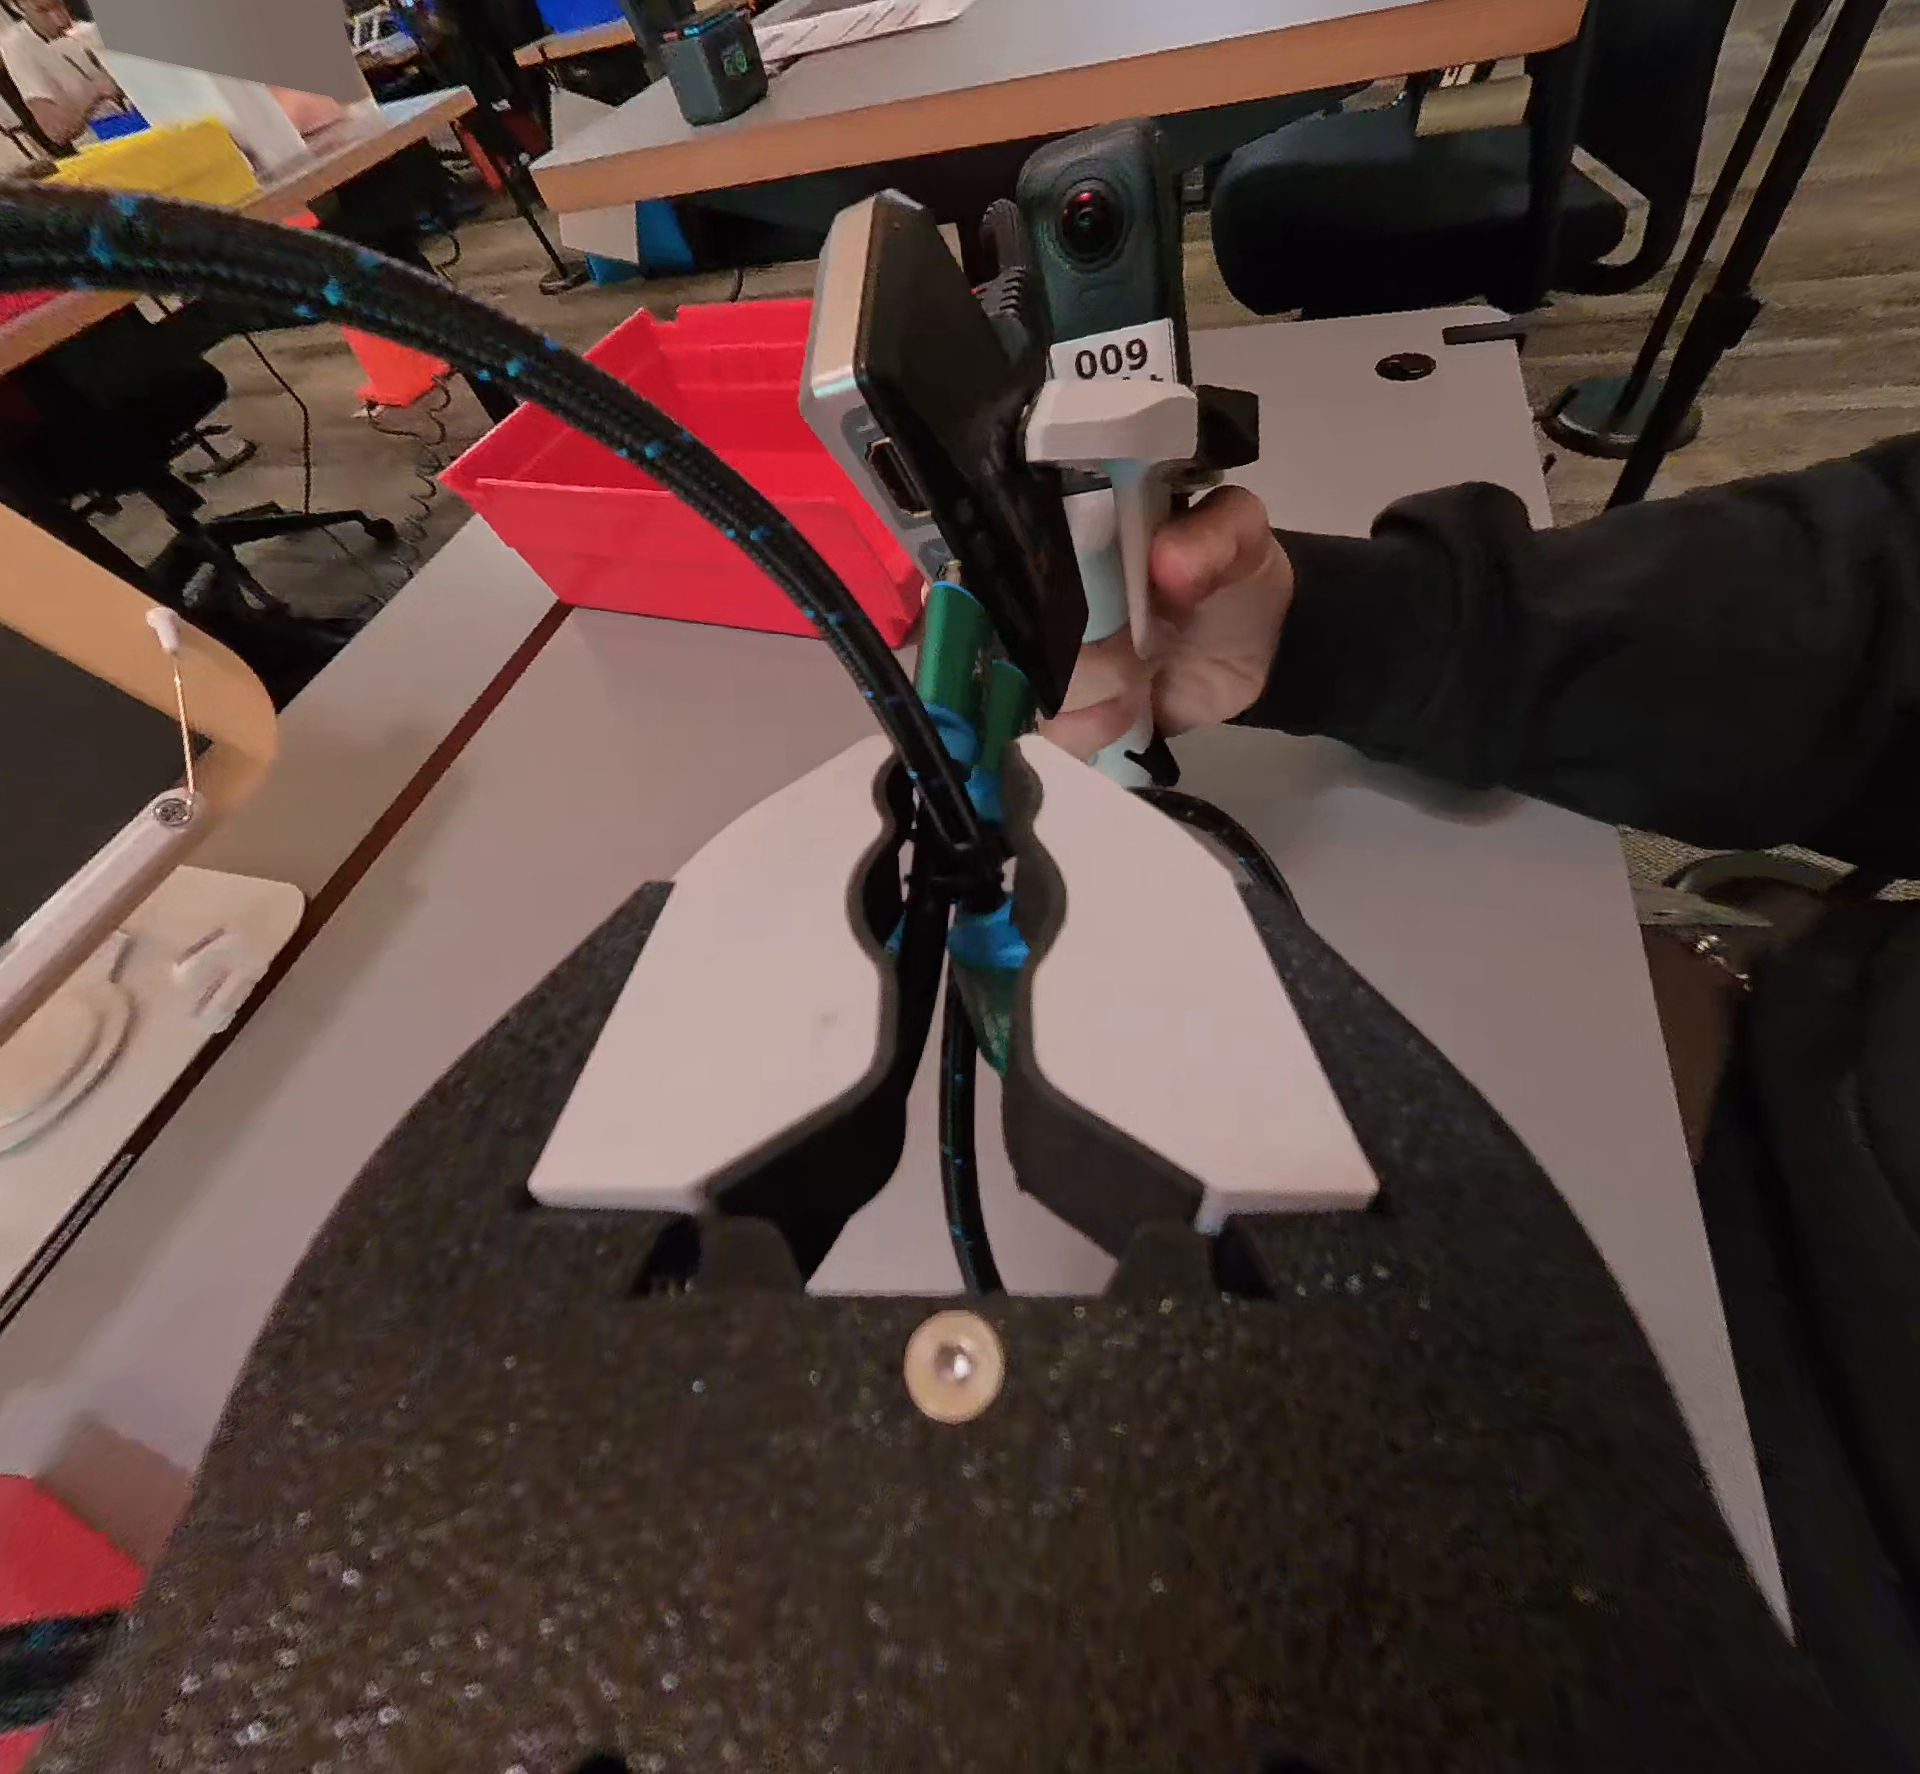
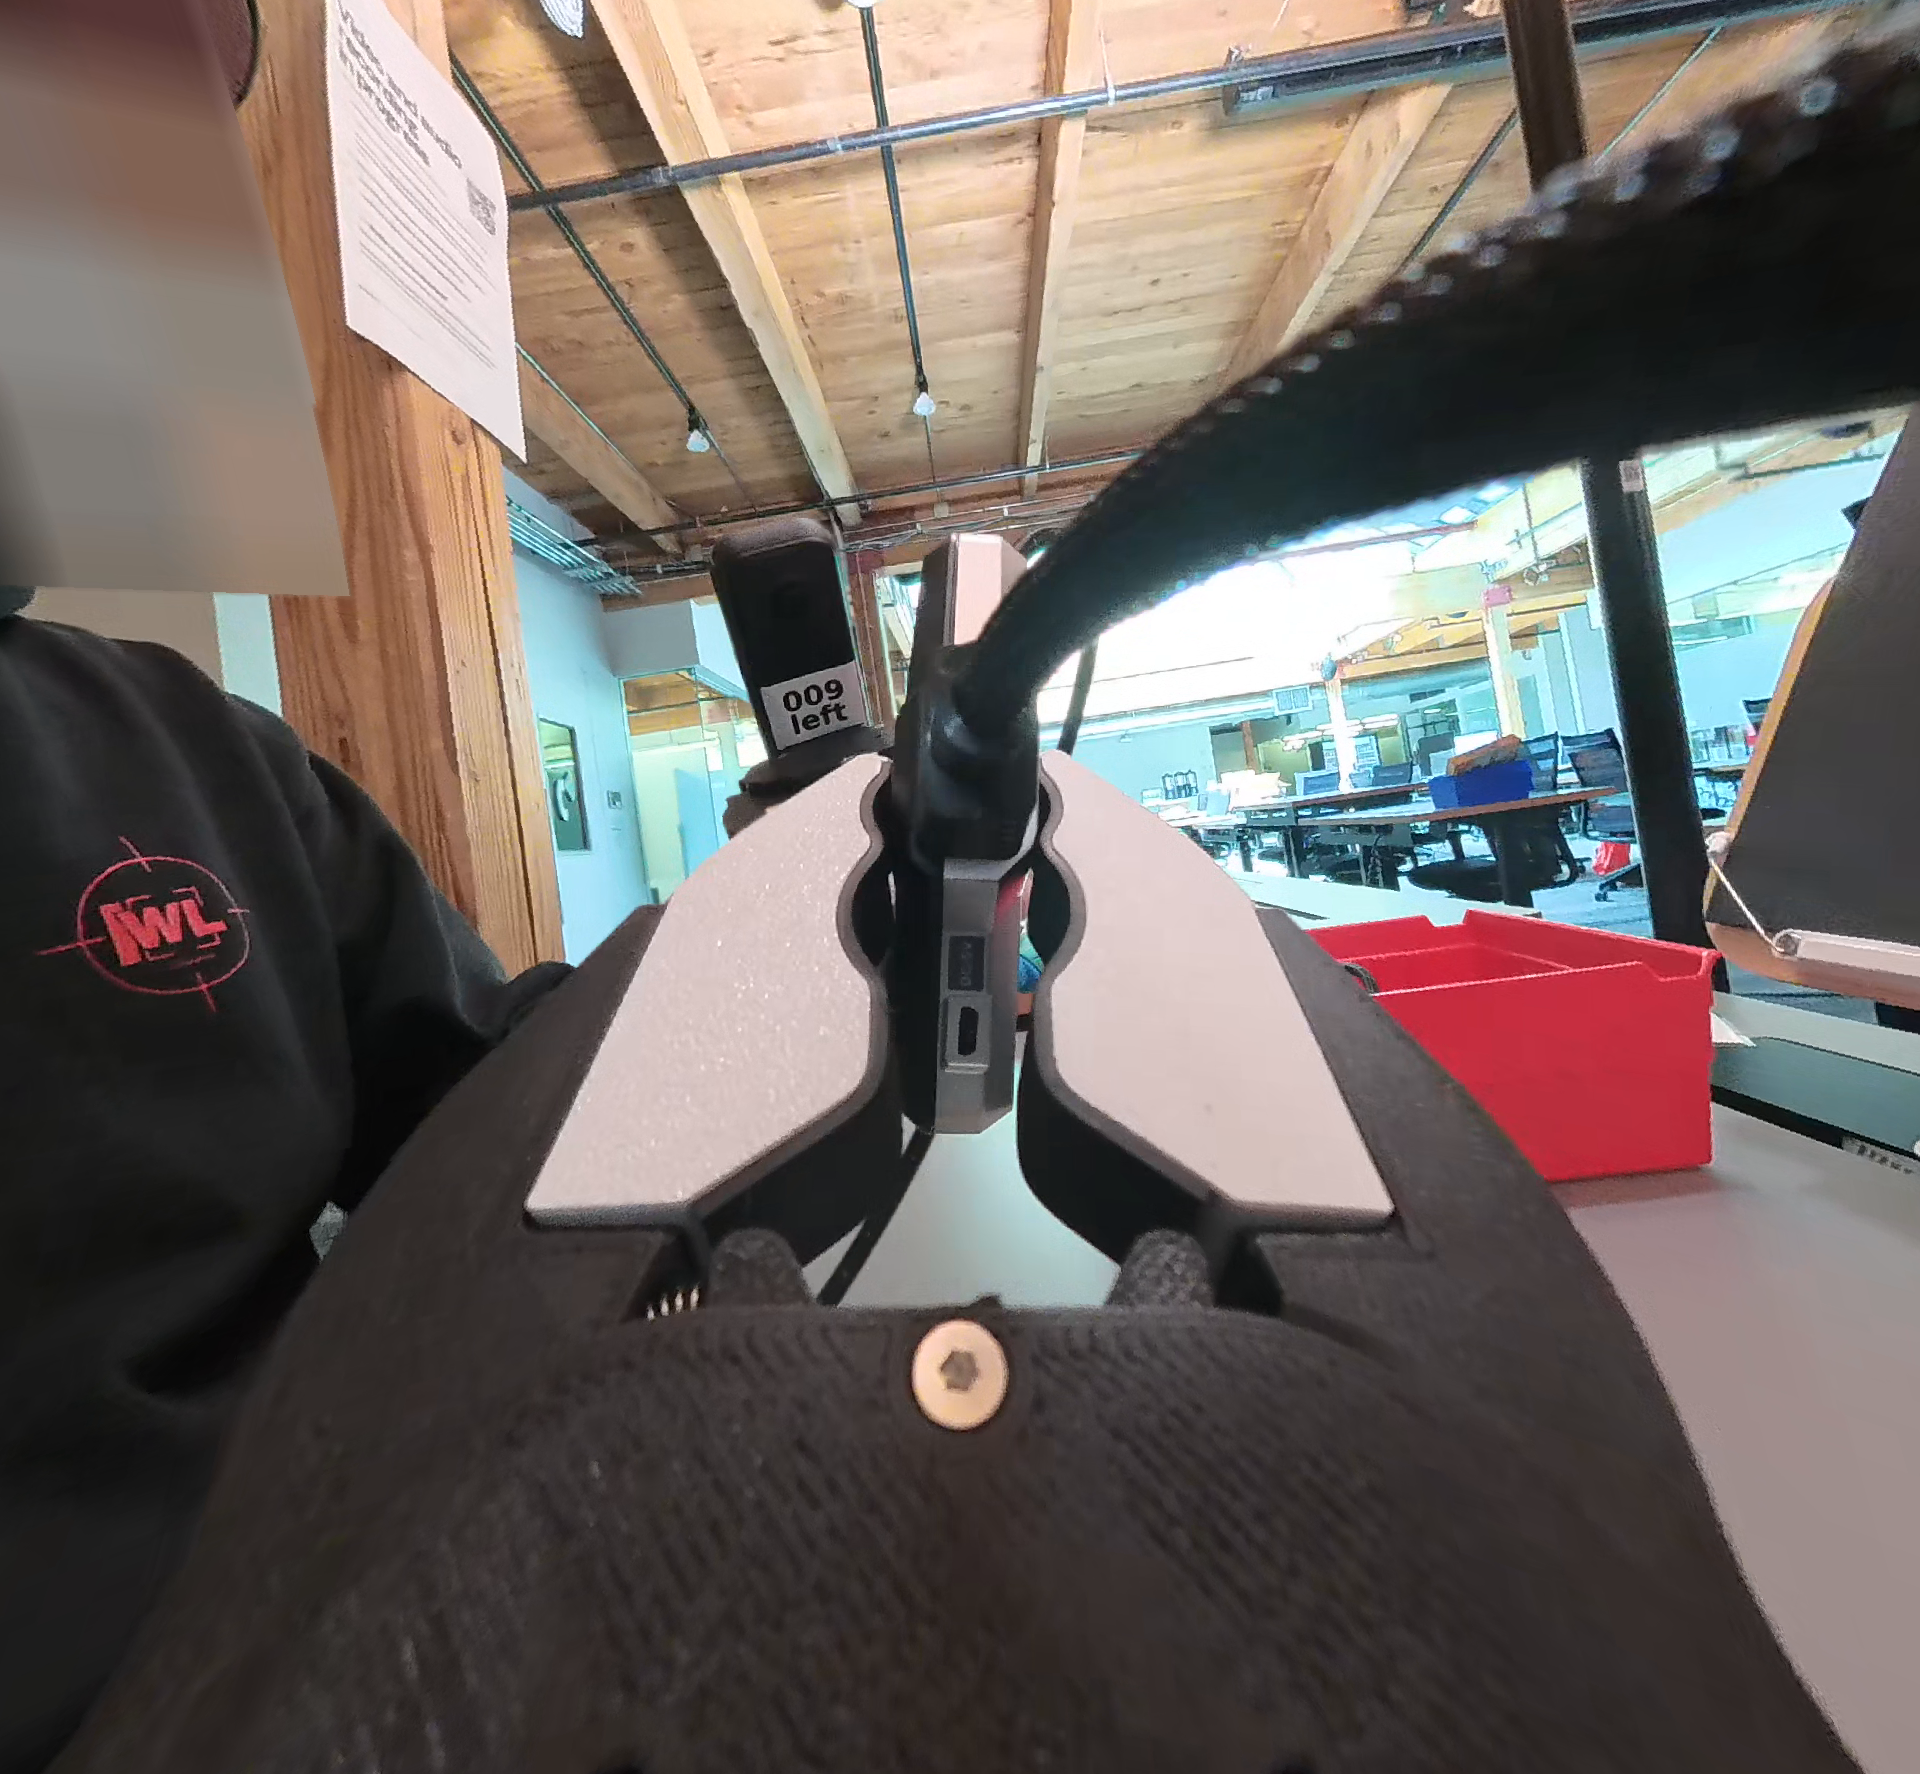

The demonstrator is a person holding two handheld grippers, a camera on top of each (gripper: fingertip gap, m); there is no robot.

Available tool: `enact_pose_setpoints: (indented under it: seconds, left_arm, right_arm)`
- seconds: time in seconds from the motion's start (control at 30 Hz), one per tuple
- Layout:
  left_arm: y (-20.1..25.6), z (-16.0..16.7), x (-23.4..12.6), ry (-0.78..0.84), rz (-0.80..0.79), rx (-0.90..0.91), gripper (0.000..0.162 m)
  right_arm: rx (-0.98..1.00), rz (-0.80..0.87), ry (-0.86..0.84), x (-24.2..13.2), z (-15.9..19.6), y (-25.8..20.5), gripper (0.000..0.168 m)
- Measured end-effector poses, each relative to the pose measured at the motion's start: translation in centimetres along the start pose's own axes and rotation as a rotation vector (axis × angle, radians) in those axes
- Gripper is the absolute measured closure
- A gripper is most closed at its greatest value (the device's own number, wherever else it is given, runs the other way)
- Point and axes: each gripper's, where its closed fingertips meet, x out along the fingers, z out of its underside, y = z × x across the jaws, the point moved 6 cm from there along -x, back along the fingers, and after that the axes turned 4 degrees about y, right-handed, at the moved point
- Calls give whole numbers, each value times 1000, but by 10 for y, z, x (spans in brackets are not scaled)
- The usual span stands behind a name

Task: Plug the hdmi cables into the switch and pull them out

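Note:
My left gripper (image 1: 956, 789) is shut on a black braided HDMI cable (image 1: 582, 394) with blue flecks, just behind its green plug (image 1: 948, 654). The plug's tip meets the lower end of the switch's (image 1: 935, 436) port side; I cannot tell if it is seated. An empty port (image 1: 899, 477) shows above it. My right gripper (image 2: 961, 789) is shut on the grey and black switch (image 2: 961, 997) and holds it tilted in the air. A second black plug (image 2: 971, 748) sits in the switch's near edge, and its thick cable (image 2: 1455, 353) arcs up to the right.
A red bin (image 1: 665, 498) stands on the grey table (image 1: 623, 789) behind the switch, and shows in the right wrist view (image 2: 1507, 1028). A monitor stand (image 1: 104, 945) is at the left. A person's hand and black sleeve (image 1: 1558, 644) hold the right gripper's handle.

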Motion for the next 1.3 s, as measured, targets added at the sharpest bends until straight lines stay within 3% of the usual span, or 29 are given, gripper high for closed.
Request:
enact_pose_setpoints:
  seconds: [0.4, 0.63, 0.77, 1.07, 1.13, 1.3]
  left_arm:
    - [-1, 3, -8, 63, 124, -216, 150]
    - [-7, 7, -13, 49, 73, -192, 152]
    - [-11, 9, -13, 92, 76, -280, 152]
    - [-13, 14, -7, -103, 61, -132, 152]
    - [-13, 14, -3, -50, 71, -167, 152]
    - [-8, 14, -7, 6, 50, -153, 150]
  right_arm:
    - [41, -42, 34, 3, 7, -2, 146]
    - [-3, -15, -58, 6, 13, -1, 145]
    - [-10, 8, -72, 6, 15, 0, 144]
    - [-8, 27, -137, 1, 26, 4, 144]
    - [32, 24, -57, -2, 23, 7, 145]
    - [-36, 11, -110, 1, 20, 3, 145]
